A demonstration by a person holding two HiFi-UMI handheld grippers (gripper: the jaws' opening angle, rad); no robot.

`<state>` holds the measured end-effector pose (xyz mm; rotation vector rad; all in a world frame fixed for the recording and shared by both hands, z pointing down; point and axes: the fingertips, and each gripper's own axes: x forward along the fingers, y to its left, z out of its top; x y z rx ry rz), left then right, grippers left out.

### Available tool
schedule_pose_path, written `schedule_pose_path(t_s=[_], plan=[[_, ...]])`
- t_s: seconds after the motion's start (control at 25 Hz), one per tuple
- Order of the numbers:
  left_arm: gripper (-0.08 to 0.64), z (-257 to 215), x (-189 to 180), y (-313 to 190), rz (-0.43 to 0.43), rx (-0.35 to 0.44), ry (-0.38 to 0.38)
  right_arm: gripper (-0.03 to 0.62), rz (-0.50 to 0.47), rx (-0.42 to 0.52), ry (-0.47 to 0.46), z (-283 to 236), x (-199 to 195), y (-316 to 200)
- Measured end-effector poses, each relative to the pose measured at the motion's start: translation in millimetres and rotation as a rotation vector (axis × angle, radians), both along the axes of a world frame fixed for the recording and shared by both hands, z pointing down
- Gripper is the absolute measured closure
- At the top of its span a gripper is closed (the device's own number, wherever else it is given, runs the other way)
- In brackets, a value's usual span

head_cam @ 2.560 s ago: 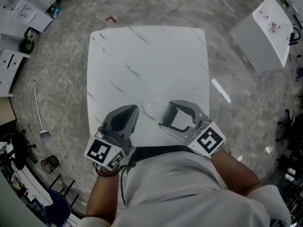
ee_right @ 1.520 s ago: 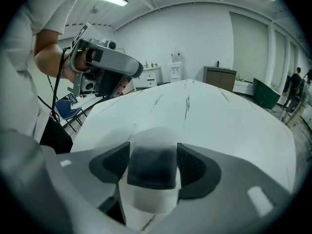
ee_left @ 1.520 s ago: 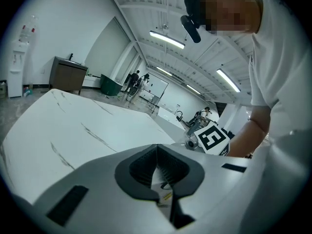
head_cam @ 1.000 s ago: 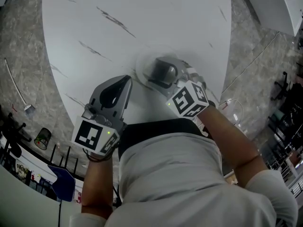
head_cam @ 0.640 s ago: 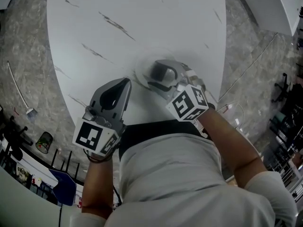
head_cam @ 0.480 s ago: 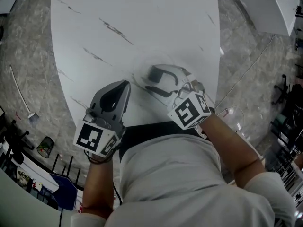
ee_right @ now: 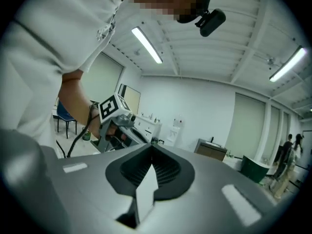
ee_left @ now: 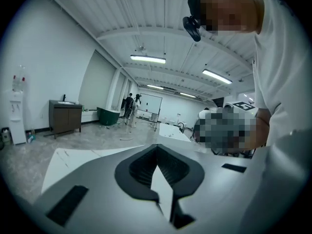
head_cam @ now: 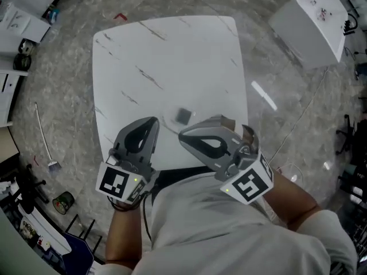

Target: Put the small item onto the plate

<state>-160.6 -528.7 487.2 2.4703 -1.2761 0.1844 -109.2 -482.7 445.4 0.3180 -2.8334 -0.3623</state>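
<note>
- Noting progress: the small dark item [head_cam: 183, 116] sits inside the faint rim of the clear plate [head_cam: 167, 121], toward the near side of the white marble table [head_cam: 172, 56]. We judge the placing step done.
- The item is free of both tools. Nothing touches it, and it lies apart from either set of tips.
- Left tongs [head_cam: 153, 121]: pressed together, with the pads meeting along one line in the left gripper view and nothing between them. They hang over the near edge of the table, just left of the plate.
- Right tongs [head_cam: 183, 136]: their jaws have just been closing and are now pressed together. The right gripper view shows nothing between them. They hang near the plate's right side, clear of it and of the item.
- What is left, as we read it: very little. We see no second item waiting on the table, so the task looks complete unless the item needs straightening. We cannot make out exactly how it sits, because it is too small.
- Count: one table carrying the work, one plate, one small item, two tongs (each with one marker cube).
- Also noted: one other white table [head_cam: 312, 24] stands well apart at upper right.
</note>
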Motion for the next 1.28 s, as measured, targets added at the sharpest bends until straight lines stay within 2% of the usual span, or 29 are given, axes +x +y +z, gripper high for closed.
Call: schedule_pose_path(t_s=[0.12,0.2,0.32,0.44,0.6,0.76,0.96,1.12,1.28], plan=[[0.552,-61.0,8.6,2.7,-0.017,0.122,-0.032,0.589,-0.050,0.056,-0.076,-61.7,14.8,12.2],[0.552,-99.9,19.0,13.6,-0.028,0.180,-0.040,0.589,-0.091,0.043,-0.107,-98.4,27.6,24.4],[0.552,-154.8,36.7,36.4,-0.037,0.257,-0.054,0.589,-0.120,-0.047,-0.161,-149.0,47.6,38.3],[0.552,-205.5,47.6,58.6,-0.034,0.328,-0.065,0.589,-0.099,-0.166,-0.256,-200.2,60.0,45.5],[0.552,-252.7,58.7,79.9,-0.026,0.406,-0.095,0.591,-0.121,-0.223,-0.362,-255.9,70.5,58.4],[0.552,-270.0,65.3,96.2,-0.016,0.433,-0.104,0.591,-0.149,-0.213,-0.401,-281.9,76.6,70.5],[0.552,-277.4,72.4,112.5,0.013,0.442,-0.119,0.591,-0.138,-0.168,-0.402,-296.4,78.2,86.5],[0.552,-284.1,72.3,113.8,0.005,0.456,-0.073,0.591,-0.133,-0.163,-0.405,-299.9,79.4,90.5],[0.552,-284.5,72.6,114.0,-0.004,0.450,-0.067,0.591,-0.119,-0.168,-0.407,-298.2,82.7,88.3]])
